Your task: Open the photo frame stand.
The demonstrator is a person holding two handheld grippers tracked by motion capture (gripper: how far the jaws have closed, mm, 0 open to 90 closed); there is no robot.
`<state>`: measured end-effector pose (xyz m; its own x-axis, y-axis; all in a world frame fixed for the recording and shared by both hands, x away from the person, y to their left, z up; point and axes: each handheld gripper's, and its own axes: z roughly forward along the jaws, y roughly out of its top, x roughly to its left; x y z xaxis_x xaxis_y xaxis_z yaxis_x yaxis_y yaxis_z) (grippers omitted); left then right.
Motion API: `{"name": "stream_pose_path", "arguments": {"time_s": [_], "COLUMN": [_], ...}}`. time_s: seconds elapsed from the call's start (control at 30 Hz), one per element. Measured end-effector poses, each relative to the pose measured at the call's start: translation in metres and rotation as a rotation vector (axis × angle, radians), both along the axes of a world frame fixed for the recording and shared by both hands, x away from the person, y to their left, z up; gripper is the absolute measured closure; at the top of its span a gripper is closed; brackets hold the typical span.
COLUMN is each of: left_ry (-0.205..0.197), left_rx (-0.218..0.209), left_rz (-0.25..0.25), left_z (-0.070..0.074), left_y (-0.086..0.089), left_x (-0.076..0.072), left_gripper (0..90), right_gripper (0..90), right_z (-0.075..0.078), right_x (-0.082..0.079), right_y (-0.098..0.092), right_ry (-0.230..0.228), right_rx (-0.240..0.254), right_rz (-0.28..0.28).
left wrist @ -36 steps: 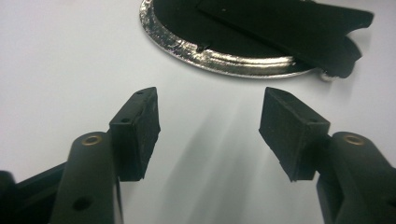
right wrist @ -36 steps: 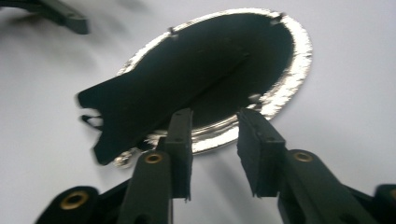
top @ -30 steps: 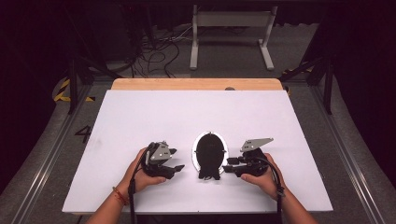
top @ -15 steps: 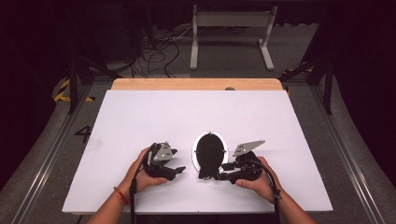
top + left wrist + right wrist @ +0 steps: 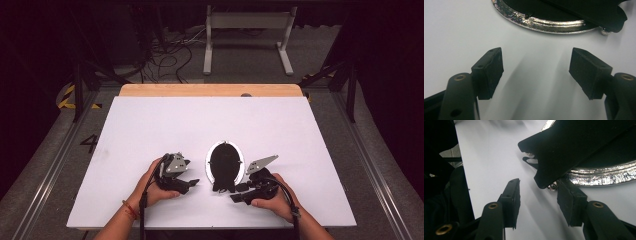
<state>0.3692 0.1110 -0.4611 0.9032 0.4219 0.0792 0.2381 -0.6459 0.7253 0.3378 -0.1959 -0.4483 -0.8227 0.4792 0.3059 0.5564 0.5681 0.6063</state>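
Observation:
An oval frame with a shiny silver rim and a dark middle lies flat on the white table, near its front. A black flap-like leg sticks out over the frame's near end. My left gripper rests to the frame's left and points at it. Its jaws have just been opening and are open on bare table. My right gripper is at the frame's near end. Its jaws have opened a little and stand open, with the leg's tip just ahead of one pad and nothing pressed.
The white table top has a wooden strip along its far edge. Beyond it on the dark floor stand a metal frame and loose cables. Both hands rest near the table's front edge.
My right gripper has shifted left and turned in toward the near end of the oval frame. The left gripper has stayed where it was.

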Motion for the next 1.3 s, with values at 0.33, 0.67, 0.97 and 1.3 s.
{"name": "stream_pose_path", "arguments": {"time_s": [0.33,0.67,0.97,1.3], "left_ry": [0.002,0.003,0.001,0.005], "left_rx": [-0.001,0.016,0.016,0.014], "left_rz": [-0.006,-0.002,-0.025,-0.038], "left_z": [0.0,-0.002,-0.003,-0.004], "left_y": [-0.001,-0.006,-0.016,-0.02], "left_x": [0.0,-0.001,-0.004,-0.005], "left_gripper": [27.8,27.2,27.1,26.8], "right_gripper": [54.1,53.9,56.0,52.4], "right_z": [0.0,-0.011,-0.02,-0.022], "right_x": [0.002,0.016,0.025,0.029], "right_y": [0.0,-0.012,-0.015,-0.018], "right_ry": [0.016,0.138,0.215,0.278], "right_rx": [0.016,0.222,0.337,0.427], "right_rz": [-0.01,-0.104,-0.147,-0.202]}}
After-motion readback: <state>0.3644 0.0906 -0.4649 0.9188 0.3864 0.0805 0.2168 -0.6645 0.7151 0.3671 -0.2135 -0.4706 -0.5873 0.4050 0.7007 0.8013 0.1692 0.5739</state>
